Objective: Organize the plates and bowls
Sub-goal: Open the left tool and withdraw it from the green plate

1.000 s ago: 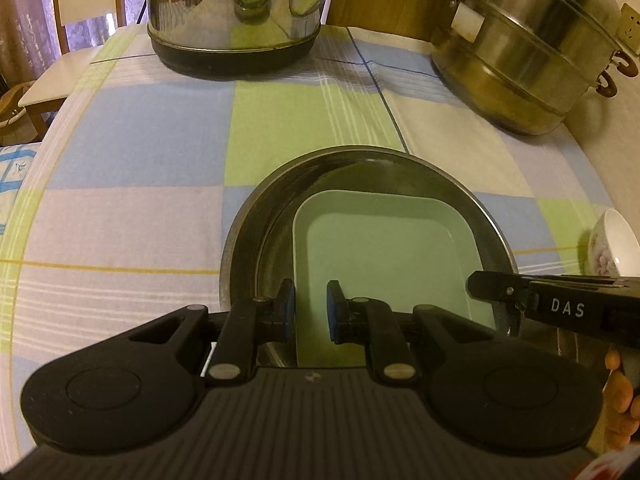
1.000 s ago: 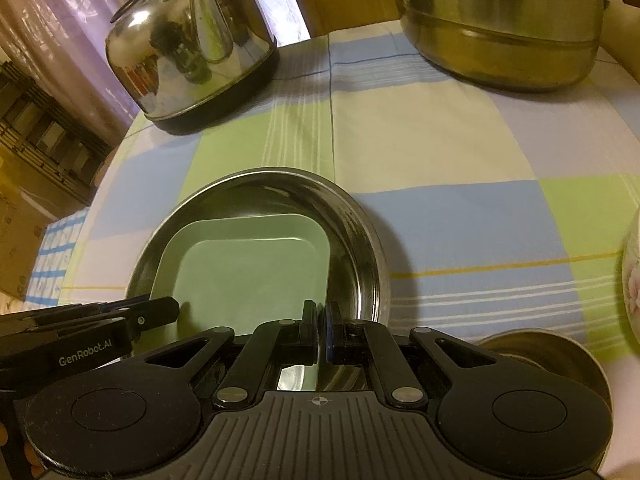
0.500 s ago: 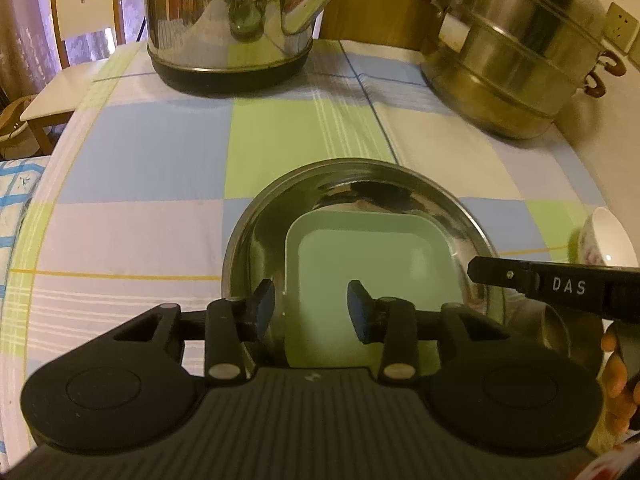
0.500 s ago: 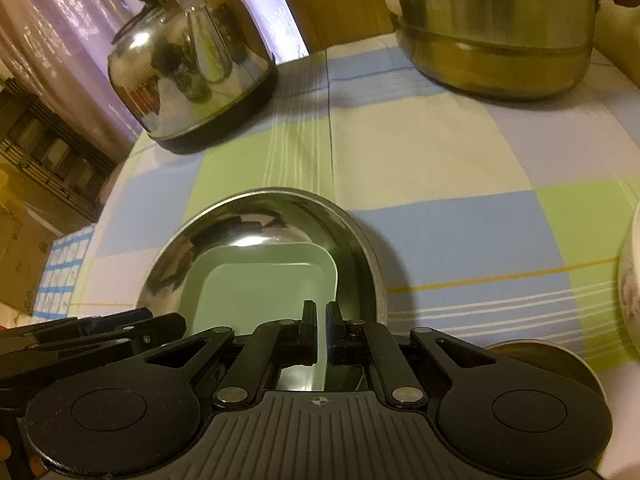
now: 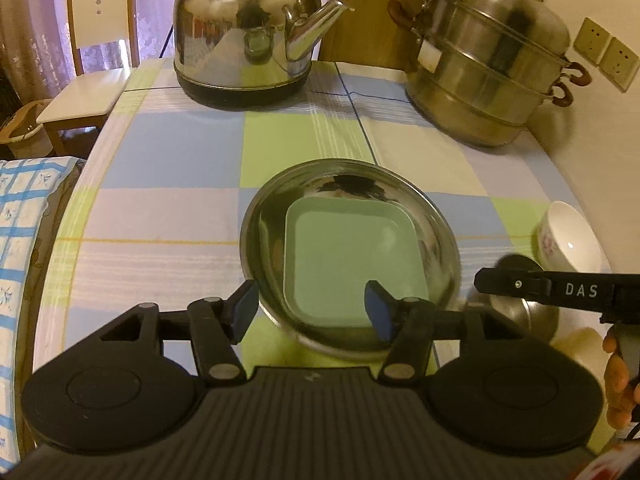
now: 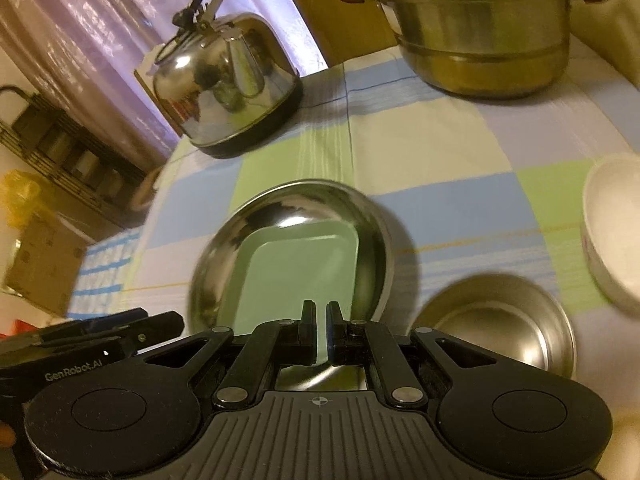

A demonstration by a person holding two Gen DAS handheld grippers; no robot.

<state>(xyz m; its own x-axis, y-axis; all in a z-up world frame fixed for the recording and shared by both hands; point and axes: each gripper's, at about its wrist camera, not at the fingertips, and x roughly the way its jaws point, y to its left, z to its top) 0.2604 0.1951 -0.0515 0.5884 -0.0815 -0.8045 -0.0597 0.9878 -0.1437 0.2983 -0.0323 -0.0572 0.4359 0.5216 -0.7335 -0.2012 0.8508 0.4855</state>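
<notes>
A pale green square plate (image 5: pixel 352 256) lies inside a round steel plate (image 5: pixel 256 240) on the checked tablecloth, and both also show in the right wrist view, the green plate (image 6: pixel 296 272) within the steel plate (image 6: pixel 280 204). My left gripper (image 5: pixel 312 312) hovers above their near edge, its jaws opening with nothing pressed between the pads. My right gripper (image 6: pixel 321 312) is shut and empty, above the same near edge. A small steel bowl (image 6: pixel 500 328) and a white flowered bowl (image 6: pixel 612 232) sit to the right.
A steel kettle (image 5: pixel 244 32) stands at the back left and a tiered steel steamer pot (image 5: pixel 488 64) at the back right. A white chair (image 5: pixel 92 60) is beyond the table's left edge. A hand (image 5: pixel 616 380) holds the right gripper's handle.
The left jaws have spread wide from nearly shut at the green plate's near edge. Both grippers have risen and drawn back from the plates. The right jaws stayed shut.
</notes>
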